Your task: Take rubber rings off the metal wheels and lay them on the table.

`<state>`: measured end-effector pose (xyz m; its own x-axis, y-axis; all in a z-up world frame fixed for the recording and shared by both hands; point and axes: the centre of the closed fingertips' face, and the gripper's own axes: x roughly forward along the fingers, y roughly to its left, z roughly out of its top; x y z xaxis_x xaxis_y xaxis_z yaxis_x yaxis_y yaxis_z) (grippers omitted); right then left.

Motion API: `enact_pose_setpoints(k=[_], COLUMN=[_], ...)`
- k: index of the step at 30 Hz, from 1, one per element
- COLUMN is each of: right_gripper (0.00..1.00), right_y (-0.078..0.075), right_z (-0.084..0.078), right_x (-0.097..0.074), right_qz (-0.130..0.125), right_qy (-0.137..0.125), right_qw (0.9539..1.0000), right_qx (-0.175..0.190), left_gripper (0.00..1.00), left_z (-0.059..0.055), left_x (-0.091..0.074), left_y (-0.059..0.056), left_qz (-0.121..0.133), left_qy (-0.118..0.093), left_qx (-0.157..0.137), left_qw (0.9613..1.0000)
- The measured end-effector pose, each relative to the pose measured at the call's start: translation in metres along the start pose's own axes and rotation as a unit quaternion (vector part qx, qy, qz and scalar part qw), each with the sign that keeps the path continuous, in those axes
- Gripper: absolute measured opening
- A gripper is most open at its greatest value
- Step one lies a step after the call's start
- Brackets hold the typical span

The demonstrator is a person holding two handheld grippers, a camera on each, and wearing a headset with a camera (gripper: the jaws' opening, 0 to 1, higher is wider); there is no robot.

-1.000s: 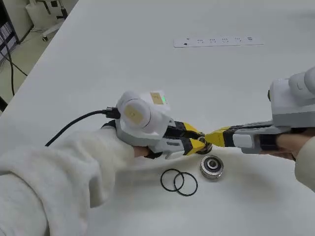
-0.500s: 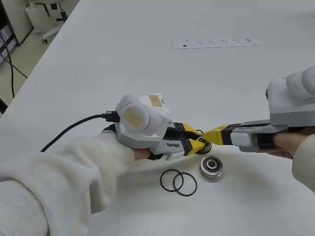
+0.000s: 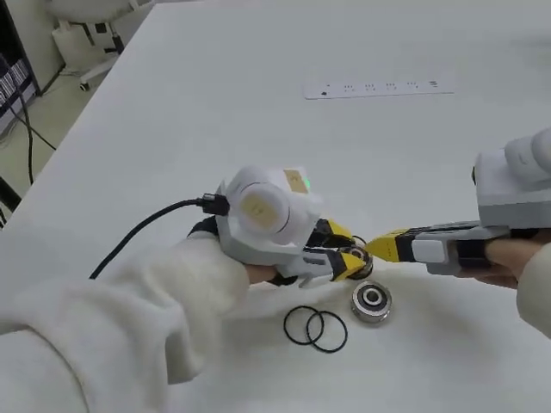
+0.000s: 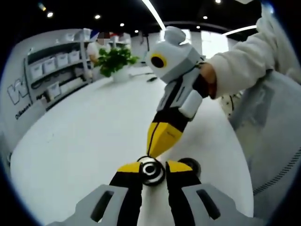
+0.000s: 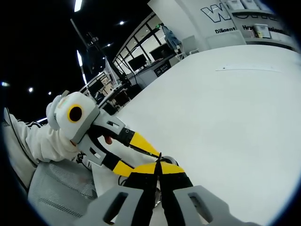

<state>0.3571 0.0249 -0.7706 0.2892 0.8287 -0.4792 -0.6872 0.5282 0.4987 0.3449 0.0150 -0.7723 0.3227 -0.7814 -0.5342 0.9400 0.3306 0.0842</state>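
My left gripper (image 3: 351,258) (image 4: 153,168) is shut on a small metal wheel (image 3: 362,263) (image 4: 151,172), held just above the white table (image 3: 258,112). From the right, my right gripper (image 3: 372,249) (image 5: 160,168) meets that wheel with its jaws shut, pinching a thin black rubber ring (image 5: 161,158) at the wheel's edge. A second metal wheel (image 3: 372,301) (image 4: 189,165) lies flat on the table below the grippers. Two loose rubber rings (image 3: 314,329) lie overlapping to its left.
A white power strip (image 3: 379,87) lies at the far side of the table. A black cable (image 3: 146,228) runs left from the left gripper. A white sleeve (image 3: 129,318) covers the near left. Floor and a chair base lie beyond the table's left edge.
The head view has shifted a little. Both grippers stay joined at the held wheel; the loose wheel and the two rings have not moved.
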Motion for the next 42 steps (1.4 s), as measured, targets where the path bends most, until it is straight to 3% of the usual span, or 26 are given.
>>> enact_pose_setpoints(k=[2, 7, 13, 19, 22, 24, 28, 32, 33, 34, 35, 42], right_gripper=[0.00, 0.00, 0.00, 0.00, 0.00, 0.00, 0.00, 0.00, 0.00, 0.00, 0.00, 0.00], right_y=[0.003, 0.009, 0.015, 0.036, 0.049, 0.056, 0.066, 0.075, 0.077, 0.078, 0.079, 0.094], right_z=[0.002, 0.007, 0.022, 0.049, 0.054, 0.056, 0.061, 0.061, 0.059, 0.059, 0.058, 0.054], right_x=[-0.001, -0.005, -0.013, -0.026, -0.028, -0.028, -0.028, -0.028, -0.027, -0.026, -0.026, -0.021], right_qz=[0.000, 0.002, 0.004, 0.020, 0.040, 0.050, 0.065, 0.078, 0.079, 0.080, 0.081, 0.094], right_qy=[-0.001, -0.010, -0.032, -0.072, -0.077, -0.081, -0.088, -0.094, -0.092, -0.092, -0.091, -0.082], right_qw=[1.0000, 0.9998, 0.9993, 0.9969, 0.9959, 0.9951, 0.9937, 0.9922, 0.9923, 0.9923, 0.9923, 0.9918], right_qx=[-0.003, -0.015, -0.020, -0.024, -0.024, -0.024, -0.026, -0.022, -0.023, -0.023, -0.022, -0.025], left_gripper=[0.24, 0.32, 0.40, 0.48, 0.52, 0.55, 0.56, 0.59, 0.60, 0.61, 0.62, 0.67], left_z=[0.005, 0.018, 0.028, 0.046, 0.057, 0.059, 0.048, 0.035, 0.026, 0.023, 0.021, 0.009], left_x=[-0.003, -0.014, -0.035, -0.074, -0.100, -0.119, -0.145, -0.161, -0.165, -0.167, -0.169, -0.177], left_y=[0.000, 0.000, 0.002, 0.010, 0.020, 0.023, 0.020, 0.014, 0.011, 0.009, 0.006, -0.012], left_qz=[0.004, 0.008, 0.024, 0.056, 0.090, 0.109, 0.133, 0.148, 0.148, 0.151, 0.151, 0.137], left_qy=[0.000, -0.011, -0.008, -0.045, -0.083, -0.098, -0.090, -0.079, -0.057, -0.051, -0.049, -0.049], left_qx=[0.021, 0.011, 0.023, 0.003, -0.029, -0.040, -0.036, -0.042, -0.042, -0.034, -0.024, -0.041], left_qw=[0.9998, 0.9998, 0.9994, 0.9974, 0.9920, 0.9884, 0.9863, 0.9848, 0.9865, 0.9867, 0.9870, 0.9885])
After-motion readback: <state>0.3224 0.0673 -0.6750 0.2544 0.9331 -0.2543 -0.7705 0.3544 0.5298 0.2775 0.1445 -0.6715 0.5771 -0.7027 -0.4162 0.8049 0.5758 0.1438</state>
